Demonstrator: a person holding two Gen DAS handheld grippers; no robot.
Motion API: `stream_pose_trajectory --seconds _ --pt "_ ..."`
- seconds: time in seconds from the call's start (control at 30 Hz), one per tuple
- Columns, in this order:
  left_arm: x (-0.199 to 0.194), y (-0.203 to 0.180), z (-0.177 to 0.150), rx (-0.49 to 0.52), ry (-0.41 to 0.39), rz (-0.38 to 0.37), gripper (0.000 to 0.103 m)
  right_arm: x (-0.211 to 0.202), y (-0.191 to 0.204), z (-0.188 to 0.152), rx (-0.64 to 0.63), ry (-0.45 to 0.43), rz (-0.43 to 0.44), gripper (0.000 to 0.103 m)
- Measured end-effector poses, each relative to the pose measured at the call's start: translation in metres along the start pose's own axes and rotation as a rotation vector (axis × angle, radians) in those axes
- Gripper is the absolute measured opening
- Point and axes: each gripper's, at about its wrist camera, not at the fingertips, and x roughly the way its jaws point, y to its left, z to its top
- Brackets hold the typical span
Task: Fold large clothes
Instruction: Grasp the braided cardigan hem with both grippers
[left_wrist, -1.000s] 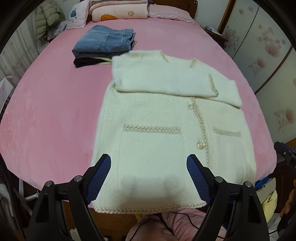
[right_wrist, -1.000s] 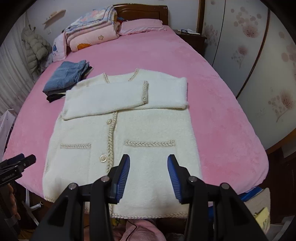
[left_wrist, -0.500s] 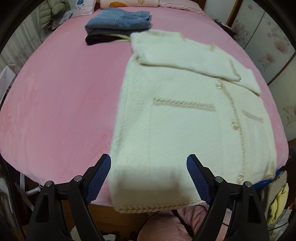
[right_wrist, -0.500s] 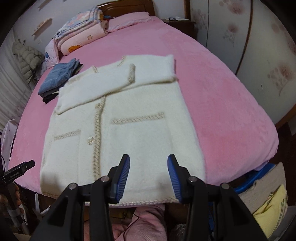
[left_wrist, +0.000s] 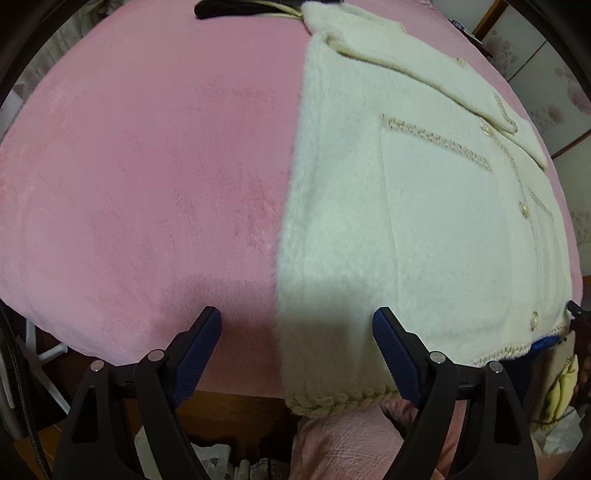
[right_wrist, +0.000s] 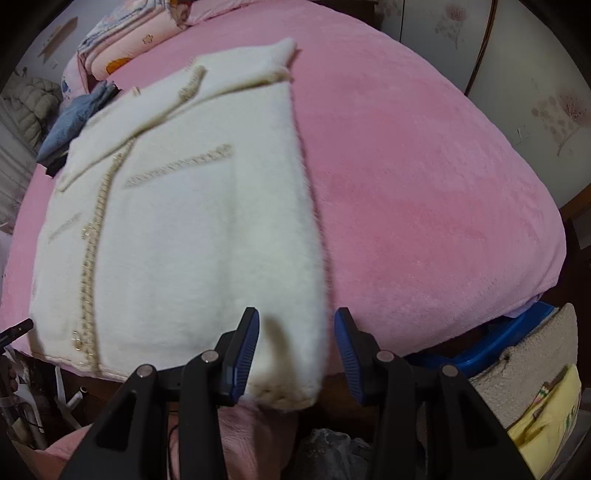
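Observation:
A cream fuzzy cardigan (left_wrist: 424, 221) lies buttoned and flat on the pink bed (left_wrist: 147, 184), with both sleeves folded across its chest. Its braided hem (left_wrist: 332, 400) hangs over the near bed edge. My left gripper (left_wrist: 297, 328) is wide open, low over the cardigan's left bottom corner, with the side edge running between its fingers. In the right wrist view the cardigan (right_wrist: 192, 240) fills the left half. My right gripper (right_wrist: 295, 336) stands partly open over the right bottom corner (right_wrist: 291, 384). The cloth lies between its fingers and the pads are not pressing on it.
Folded jeans on dark clothes (right_wrist: 70, 125) lie beyond the cardigan's far left shoulder. Folded quilts (right_wrist: 125, 40) are stacked at the headboard. A blue crate (right_wrist: 491, 343) and a bag (right_wrist: 543, 410) sit on the floor by the bed's right corner. Wardrobe doors (right_wrist: 535, 92) stand on the right.
Both grippers have come down and closer to the near hem. The left one has slid over to the cardigan's left edge, the right one to its right edge. Neither jaw width has changed.

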Motion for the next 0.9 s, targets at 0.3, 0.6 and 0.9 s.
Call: stream_pose_trajectory --seconds 0.3,0.6,0.9 --pt "0.014 0.004 0.003 0.043 0.023 -0.075 0.083 0.025 -0.011 0.001 0.02 0.075 0.172 0.042" --pt "0.025 -0.004 0.001 0.081 0.06 -0.106 0.084 0.049 -0.012 0.007 -0.026 0.137 0.2 0.044" --pt "0.024 -0.011 -0.006 0.132 0.1 -0.14 0.084 0.044 0.0 0.005 -0.122 0.183 0.169 0.042"
